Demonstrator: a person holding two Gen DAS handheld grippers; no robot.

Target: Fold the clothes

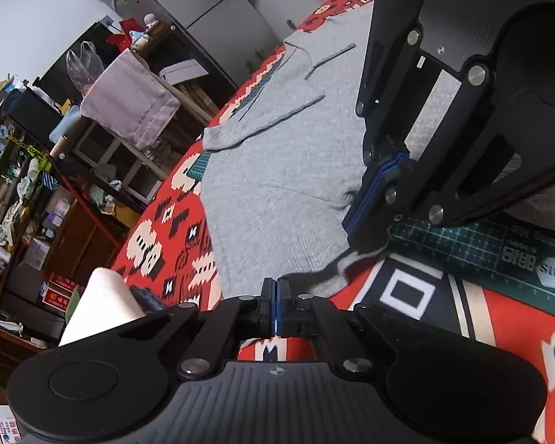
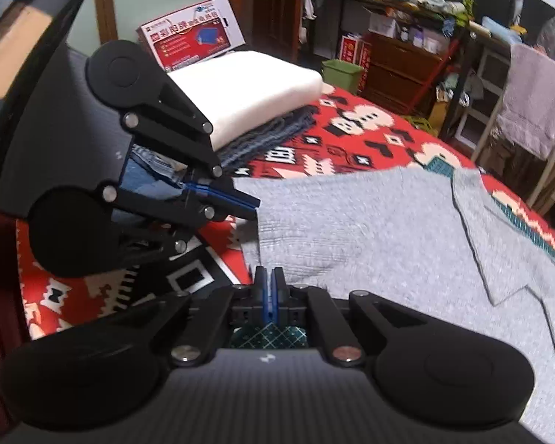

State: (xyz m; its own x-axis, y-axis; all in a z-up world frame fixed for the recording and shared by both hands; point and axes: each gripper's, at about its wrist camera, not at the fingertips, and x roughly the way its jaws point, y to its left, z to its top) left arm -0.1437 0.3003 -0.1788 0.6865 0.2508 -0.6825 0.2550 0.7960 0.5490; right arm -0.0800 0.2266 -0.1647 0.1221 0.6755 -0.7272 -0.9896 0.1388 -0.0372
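Observation:
A grey knit garment (image 1: 277, 185) (image 2: 370, 229) lies flat on the red patterned cloth (image 1: 166, 229), one sleeve (image 1: 262, 111) (image 2: 499, 240) folded in over its body. My left gripper (image 1: 276, 283) (image 2: 253, 203) is shut at the near corner of the hem, and the cloth starts right at its tips. My right gripper (image 2: 268, 273) (image 1: 351, 231) is shut further along the same hem, where the edge is lifted and wrinkled under its blue pads. The two grippers are close together.
A green cutting mat (image 1: 481, 248) shows under the hem. A folded white piece (image 2: 248, 92) lies on a blue-grey knit (image 2: 262, 137) at the table's far end, beside a printed box (image 2: 192, 33). Cluttered shelves, a hanging grey towel (image 1: 129, 103) and a fridge (image 1: 203, 11) line the table's side.

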